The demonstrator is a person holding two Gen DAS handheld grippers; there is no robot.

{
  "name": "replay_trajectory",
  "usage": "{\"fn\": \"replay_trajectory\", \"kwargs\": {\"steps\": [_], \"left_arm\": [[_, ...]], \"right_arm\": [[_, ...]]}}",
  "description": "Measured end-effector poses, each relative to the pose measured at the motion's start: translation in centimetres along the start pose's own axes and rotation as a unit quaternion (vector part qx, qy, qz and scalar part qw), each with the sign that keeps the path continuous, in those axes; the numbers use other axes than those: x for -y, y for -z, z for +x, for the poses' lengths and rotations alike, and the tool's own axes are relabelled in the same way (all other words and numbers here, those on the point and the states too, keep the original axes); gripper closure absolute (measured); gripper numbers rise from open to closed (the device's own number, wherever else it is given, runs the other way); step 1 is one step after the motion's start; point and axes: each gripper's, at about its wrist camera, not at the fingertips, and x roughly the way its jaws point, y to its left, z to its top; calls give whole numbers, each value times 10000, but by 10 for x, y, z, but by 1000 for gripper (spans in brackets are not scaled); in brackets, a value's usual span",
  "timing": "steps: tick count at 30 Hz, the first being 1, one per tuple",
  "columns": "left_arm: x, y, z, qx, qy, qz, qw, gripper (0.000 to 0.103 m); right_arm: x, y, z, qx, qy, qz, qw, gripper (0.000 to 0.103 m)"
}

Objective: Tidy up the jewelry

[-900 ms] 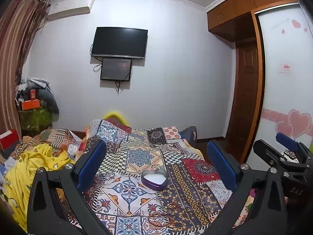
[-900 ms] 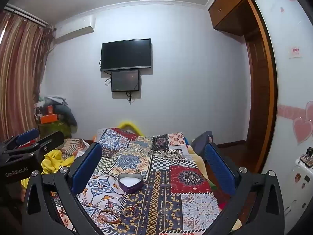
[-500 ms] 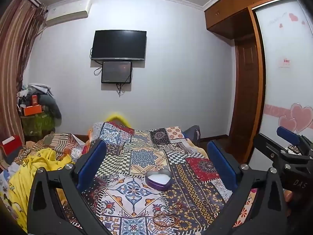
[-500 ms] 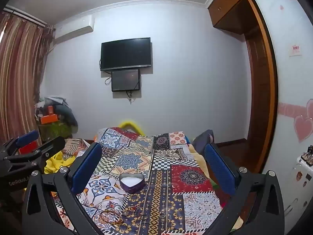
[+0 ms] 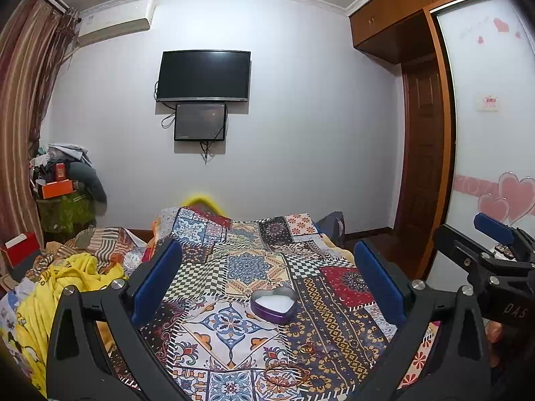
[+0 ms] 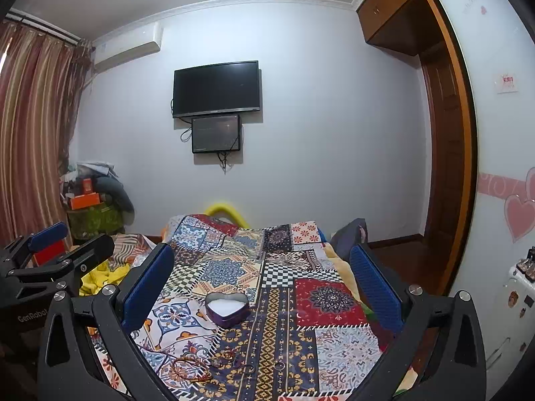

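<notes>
Jewelry: thin bangle (image 5: 287,375) and small rings (image 6: 279,365) scattered on patchwork quilt (image 5: 247,264) at near edge of bed. Heart-shaped tin (image 5: 274,304), purple wall, white inside, lid off, sitting mid-quilt, beyond jewelry, apart from it. Left hand-held gripper (image 5: 267,280) spread wide, holding nothing, above quilt. Right hand-held gripper (image 6: 260,277) likewise spread wide, holding nothing. Yellow blanket (image 5: 50,287) bunched left of bed.

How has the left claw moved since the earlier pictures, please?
Yes. In its own view the TV and heart-shaped tin both sit lower and farther right, so the left claw has tilted upward and leftward.
</notes>
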Motion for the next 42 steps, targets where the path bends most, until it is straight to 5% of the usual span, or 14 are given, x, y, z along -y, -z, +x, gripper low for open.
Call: {"fn": "replay_trajectory", "kwargs": {"steps": [42], "left_arm": [[6,0,-1,66,10,153,9999,0]], "right_arm": [[5,-1,-1,13,-22,66,10000,0]]}}
